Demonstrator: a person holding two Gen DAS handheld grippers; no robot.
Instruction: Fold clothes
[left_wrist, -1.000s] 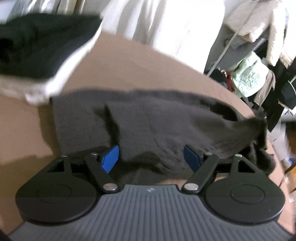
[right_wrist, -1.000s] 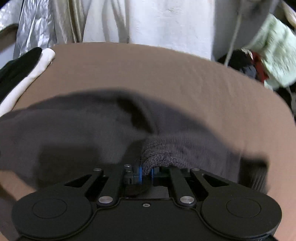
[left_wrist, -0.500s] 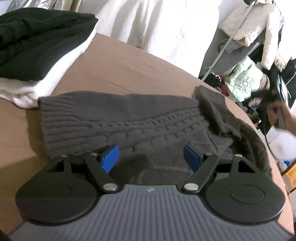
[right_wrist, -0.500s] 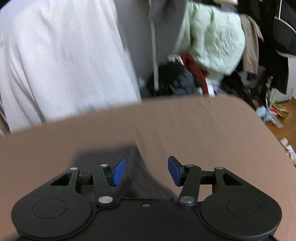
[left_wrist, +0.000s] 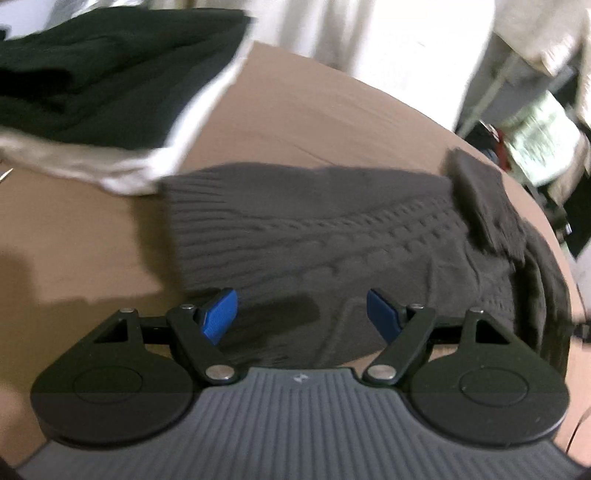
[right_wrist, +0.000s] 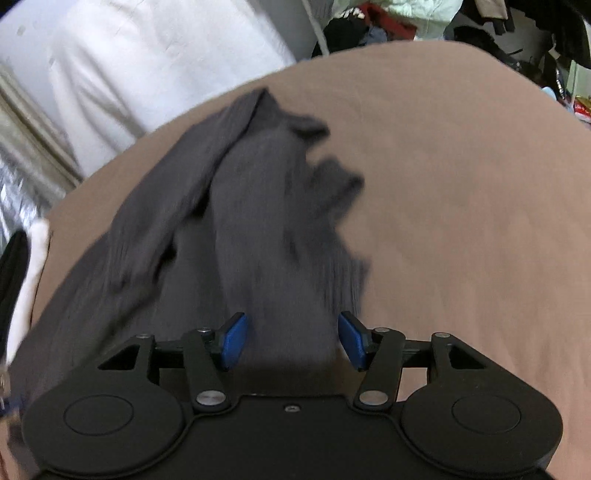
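My right gripper (right_wrist: 291, 341) has just been opening, jaws wide now w/ sweater (right_wrist: 236, 236) fabric between the pads but not pinched. Sweater lies on the brown table (right_wrist: 461, 184), sleeve bunched toward 11 o'clock, prob next to fold. Left gripper (left_wrist: 302, 315) also wide, hovering over the hem (empty). Folded stack (left_wrist: 110, 92) at 10 o'clock, kept clear.

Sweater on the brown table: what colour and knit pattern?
Dark grey sweater, cable-knit with a ribbed hem; clearest in the left wrist view.
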